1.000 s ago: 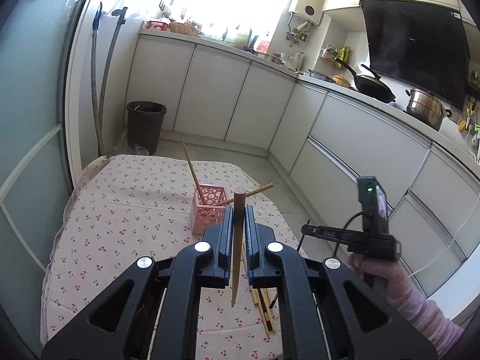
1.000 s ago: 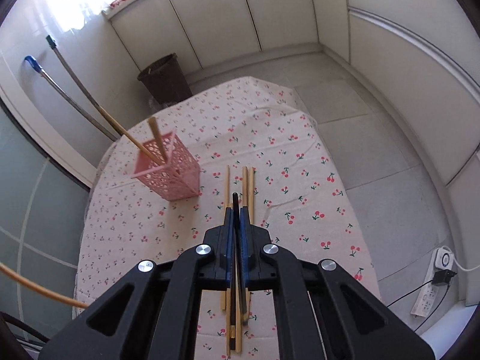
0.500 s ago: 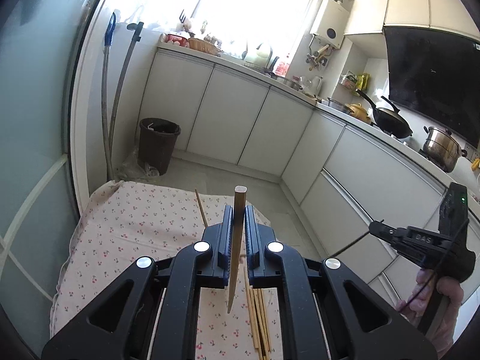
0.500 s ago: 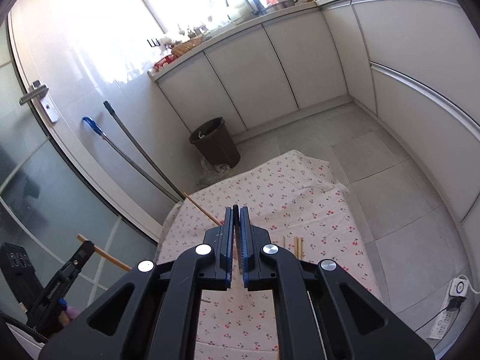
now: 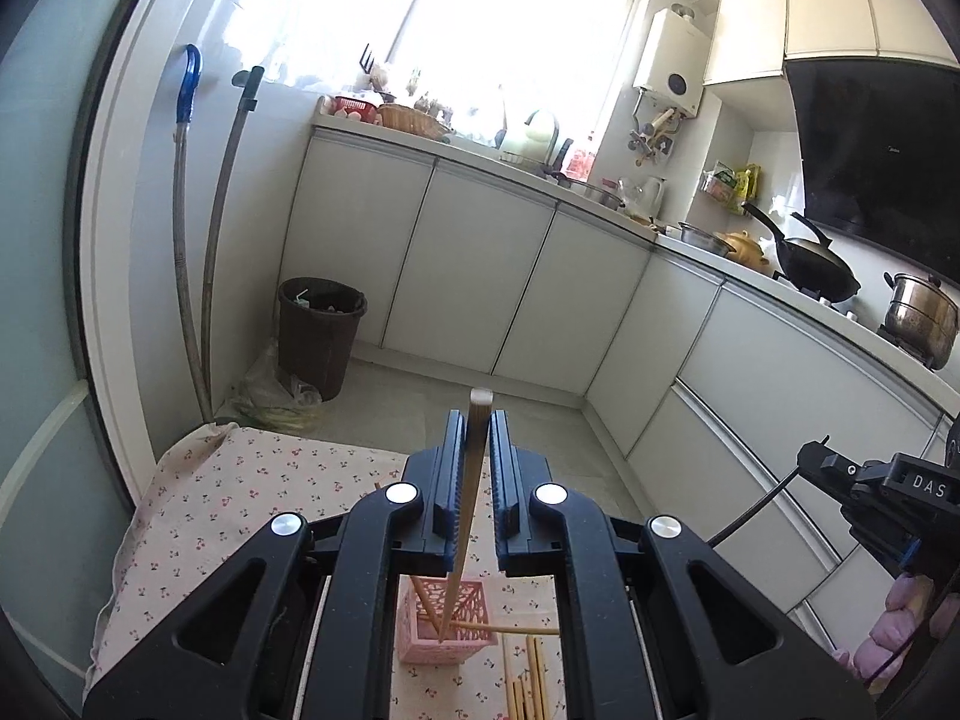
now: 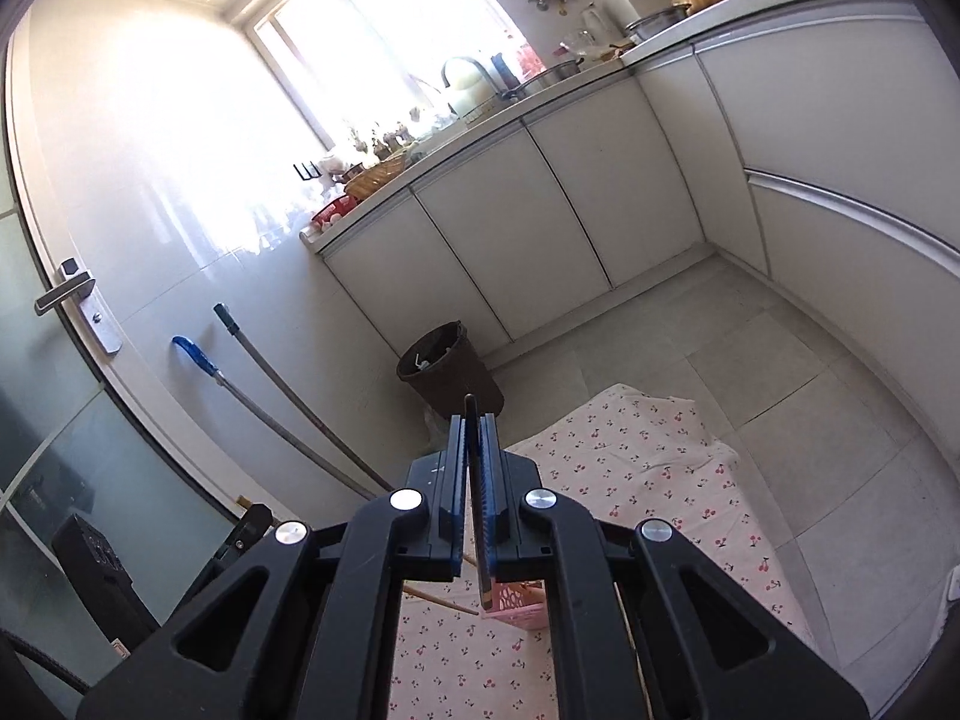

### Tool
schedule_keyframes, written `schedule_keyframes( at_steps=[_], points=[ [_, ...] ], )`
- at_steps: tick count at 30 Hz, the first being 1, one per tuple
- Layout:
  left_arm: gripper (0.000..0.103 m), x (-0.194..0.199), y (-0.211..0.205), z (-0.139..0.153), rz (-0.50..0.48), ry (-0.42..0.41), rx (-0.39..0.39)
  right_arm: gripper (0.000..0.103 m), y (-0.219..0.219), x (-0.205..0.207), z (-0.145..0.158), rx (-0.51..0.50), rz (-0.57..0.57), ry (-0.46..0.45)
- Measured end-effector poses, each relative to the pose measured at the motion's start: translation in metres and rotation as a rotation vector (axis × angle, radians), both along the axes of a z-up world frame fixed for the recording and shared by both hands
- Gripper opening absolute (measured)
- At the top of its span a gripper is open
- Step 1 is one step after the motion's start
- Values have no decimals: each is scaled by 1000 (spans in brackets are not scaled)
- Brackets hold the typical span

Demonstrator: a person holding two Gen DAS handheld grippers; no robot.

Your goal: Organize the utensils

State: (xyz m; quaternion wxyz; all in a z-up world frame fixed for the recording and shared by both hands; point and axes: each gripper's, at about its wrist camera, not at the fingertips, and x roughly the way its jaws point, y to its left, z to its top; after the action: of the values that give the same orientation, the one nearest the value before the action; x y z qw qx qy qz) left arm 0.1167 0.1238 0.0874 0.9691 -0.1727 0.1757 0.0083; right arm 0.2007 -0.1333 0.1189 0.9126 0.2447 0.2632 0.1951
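Chopstick upright between left gripper jaws

We see strong daylight pouring through the window at twelve o'clock, blown out to white glare on the wall, while fisheye bending curves the cabinets and darkens every corner, all otherwise sharp.

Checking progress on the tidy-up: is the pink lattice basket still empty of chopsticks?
No: wooden chopsticks already lean inside the pink lattice basket on the cherry-print cloth.
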Motion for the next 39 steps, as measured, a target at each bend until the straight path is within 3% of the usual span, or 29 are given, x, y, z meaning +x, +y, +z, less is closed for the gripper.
schedule_keyframes(
  at_steps=[3,6,15,17,21,23,27,29,33,36,39],
  points=[
    [15,20,-1,-19,-32,53,1,5,9,12,-10,-15,-4,7],
    [22,21,7,-28,-37,48,-21,5,19,16,-16,-50,-7,4],
    [45,-30,36,32,57,-99,-85,5,39,23,-28,-65,-22,-7],
    [58,-41,41,40,85,-127,-79,5,43,25,-32,-60,-19,2],
    [65,-49,58,43,144,-131,-90,5,47,25,-32,-57,-12,0],
    [66,-42,72,37,173,-83,-124,5,46,24,-30,-48,-10,-6],
    [67,-19,99,9,166,100,-298,5,43,20,-25,-46,-14,-17],
    [67,-17,104,-4,169,145,-339,5,44,22,-28,-45,-13,-8],
    [68,-18,105,-17,185,192,-331,5,50,25,-35,-58,-10,10],
    [79,-11,107,-23,194,231,-305,5,52,24,-36,-71,-10,7],
    [81,3,114,-43,206,301,-292,5,51,22,-37,-75,-4,6]
  ],
)
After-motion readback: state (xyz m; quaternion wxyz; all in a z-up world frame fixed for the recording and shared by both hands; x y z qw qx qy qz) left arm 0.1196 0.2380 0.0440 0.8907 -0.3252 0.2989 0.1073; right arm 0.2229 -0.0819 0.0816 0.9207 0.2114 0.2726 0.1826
